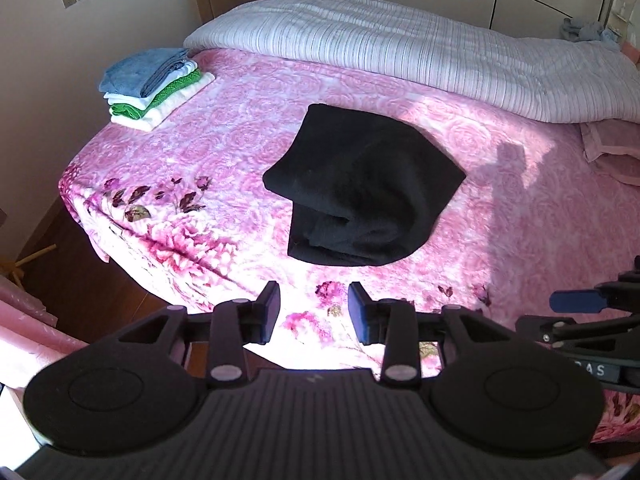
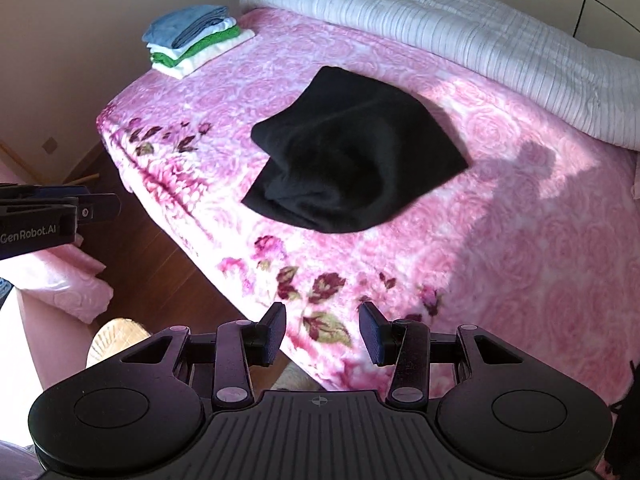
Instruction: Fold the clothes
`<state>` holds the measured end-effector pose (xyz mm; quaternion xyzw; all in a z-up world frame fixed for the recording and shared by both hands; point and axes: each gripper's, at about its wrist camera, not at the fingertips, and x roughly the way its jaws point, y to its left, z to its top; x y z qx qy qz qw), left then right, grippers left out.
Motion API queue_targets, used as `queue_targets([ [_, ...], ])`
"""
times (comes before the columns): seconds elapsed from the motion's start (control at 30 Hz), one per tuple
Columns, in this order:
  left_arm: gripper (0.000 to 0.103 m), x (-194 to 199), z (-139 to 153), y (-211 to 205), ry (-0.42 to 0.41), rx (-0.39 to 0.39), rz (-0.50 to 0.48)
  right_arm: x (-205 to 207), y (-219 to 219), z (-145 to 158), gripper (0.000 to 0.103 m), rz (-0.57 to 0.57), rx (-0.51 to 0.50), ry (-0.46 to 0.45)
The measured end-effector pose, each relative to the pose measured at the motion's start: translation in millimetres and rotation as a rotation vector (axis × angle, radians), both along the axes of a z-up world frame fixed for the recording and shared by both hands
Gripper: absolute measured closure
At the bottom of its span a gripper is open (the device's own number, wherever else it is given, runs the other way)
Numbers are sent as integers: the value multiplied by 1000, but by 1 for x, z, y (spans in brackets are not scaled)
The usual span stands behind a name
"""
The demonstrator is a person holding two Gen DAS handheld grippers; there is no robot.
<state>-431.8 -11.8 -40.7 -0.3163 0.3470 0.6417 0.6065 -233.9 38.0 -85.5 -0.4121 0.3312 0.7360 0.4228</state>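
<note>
Left wrist view shows the left tongs (image 1: 314, 312) spread and empty above the bed (image 1: 500, 208) edge; right tongs (image 2: 322, 334) likewise spread; black garment (image 1: 360, 192) lies folded mid-bed, near neither.

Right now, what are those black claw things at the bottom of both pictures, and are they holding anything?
Those are two grabber tools; a person holds one in each hand. Each carries a camera looking out along its two fingers, so you get one picture per hand. The left gripper and the right gripper are both open and hold nothing. They hover near the edge of a bed with a pink flowered blanket. In the middle lies a black garment, loosely folded over. At the far corner sits a neat stack of folded clothes, blue, white and green. A striped quilt lies folded along the back.
</note>
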Motion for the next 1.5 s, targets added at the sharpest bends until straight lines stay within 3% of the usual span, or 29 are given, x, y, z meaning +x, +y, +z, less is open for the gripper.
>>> queue_targets([
  [0.43, 68, 8, 5, -11, 2, 18, -21, -8, -12, 7, 59, 42, 42, -10],
  [1.27, 61, 32, 8, 3, 17, 66, -86, 21, -2, 27, 59, -9, 140, 23],
  [1.5, 60, 32, -2, 20, -15, 45, -92, 33, 6, 25, 59, -36, 139, 12],
])
